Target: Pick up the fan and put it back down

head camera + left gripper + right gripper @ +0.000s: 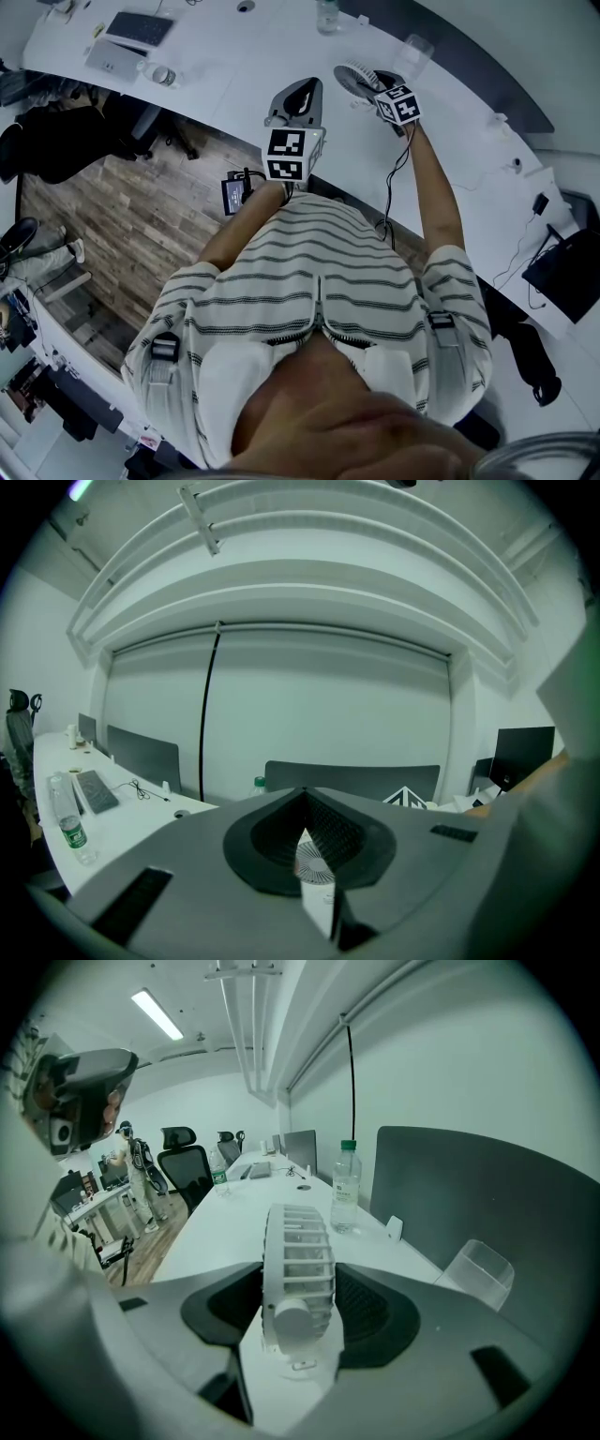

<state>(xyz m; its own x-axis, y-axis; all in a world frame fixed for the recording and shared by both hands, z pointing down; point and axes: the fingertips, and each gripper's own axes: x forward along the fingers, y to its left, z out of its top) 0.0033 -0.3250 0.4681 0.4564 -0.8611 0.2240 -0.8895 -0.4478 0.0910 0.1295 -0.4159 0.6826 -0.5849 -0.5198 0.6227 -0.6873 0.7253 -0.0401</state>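
The task looks to be at its grasp stage, with the lift not yet clearly begun. The right gripper has its fingers drawn in narrow against the 2 faces of the fan, which stands upright, edge-on, between them. The fan is on the white desk, nearer the person than the water bottle and well apart from it. A clear cup is also on the person's side of the bottle, off to the fan's other flank.

The fan's foot is half hidden by the fingers. It probably rests on the desk, though I cannot rule out that it is just clear of it.

The left gripper takes no part. Its fingers meet at the tips and hold nothing (the fan glimpsed through the slit below the tips is far beyond them). In the head view the left gripper hangs over the desk's near edge, farther from the bottle than the fan is.

So 1 step seems done, the grip. What is left is to raise the fan, set it back down and let go.
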